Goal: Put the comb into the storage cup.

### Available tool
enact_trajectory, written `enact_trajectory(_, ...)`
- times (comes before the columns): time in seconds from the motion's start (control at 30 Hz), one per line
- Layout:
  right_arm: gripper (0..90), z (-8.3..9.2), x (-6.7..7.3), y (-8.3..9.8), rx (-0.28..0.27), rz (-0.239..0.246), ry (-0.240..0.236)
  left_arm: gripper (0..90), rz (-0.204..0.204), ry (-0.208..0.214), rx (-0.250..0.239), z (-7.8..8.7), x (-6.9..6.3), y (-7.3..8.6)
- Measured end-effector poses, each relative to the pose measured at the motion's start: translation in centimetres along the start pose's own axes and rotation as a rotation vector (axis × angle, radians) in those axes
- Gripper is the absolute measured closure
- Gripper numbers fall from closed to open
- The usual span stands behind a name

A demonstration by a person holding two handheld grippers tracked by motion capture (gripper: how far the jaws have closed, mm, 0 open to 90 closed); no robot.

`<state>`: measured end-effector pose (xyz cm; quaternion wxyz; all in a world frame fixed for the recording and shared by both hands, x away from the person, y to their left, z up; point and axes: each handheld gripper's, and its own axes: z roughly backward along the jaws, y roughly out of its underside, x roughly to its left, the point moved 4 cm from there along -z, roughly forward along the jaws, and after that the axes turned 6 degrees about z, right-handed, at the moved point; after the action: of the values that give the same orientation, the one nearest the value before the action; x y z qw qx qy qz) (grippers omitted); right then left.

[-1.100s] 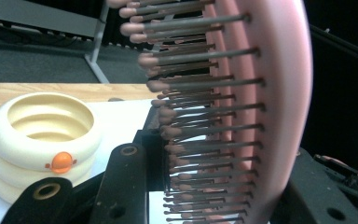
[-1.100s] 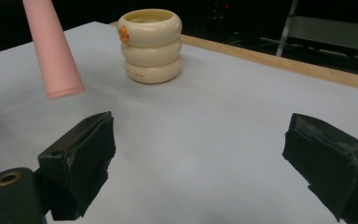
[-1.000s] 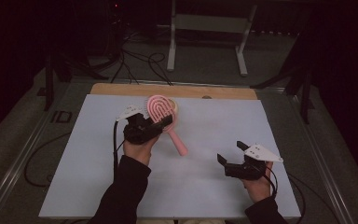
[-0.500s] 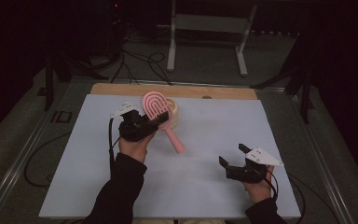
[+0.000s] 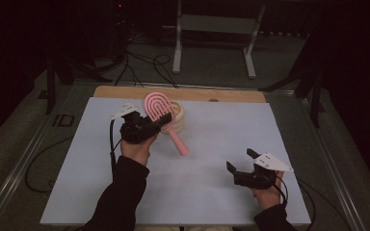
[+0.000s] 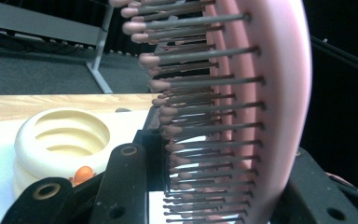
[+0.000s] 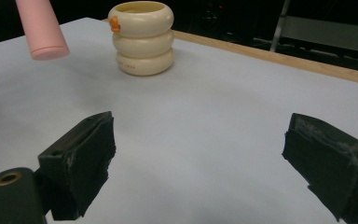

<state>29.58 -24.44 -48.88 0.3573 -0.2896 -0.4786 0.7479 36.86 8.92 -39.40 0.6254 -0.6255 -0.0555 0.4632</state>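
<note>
Above the table's (image 5: 212, 192) far side, the left gripper (image 5: 160, 123) pinches the pink brush (image 5: 158, 107) head beside the cream holder (image 5: 177, 115); keep the handle tipped down over its mouth, while the right gripper (image 5: 243, 161) rests spread.

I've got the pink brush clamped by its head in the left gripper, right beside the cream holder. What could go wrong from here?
1. The left gripper grips the pink brush across its bristled head, so the bristles may flex and the brush could twist or slip.
2. The long handle hangs free; swinging it could knock the light-looking cream holder.
3. The right gripper sits open and far off, probably too far to steady the holder.
</note>
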Motion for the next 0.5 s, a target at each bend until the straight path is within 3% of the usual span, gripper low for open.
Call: enact_trajectory(0.5,8.8,-0.04,0.07,0.13,0.014,0.0,-0.004,63.6,-0.001,-0.018,-0.007,0.14,0.76,-0.51)
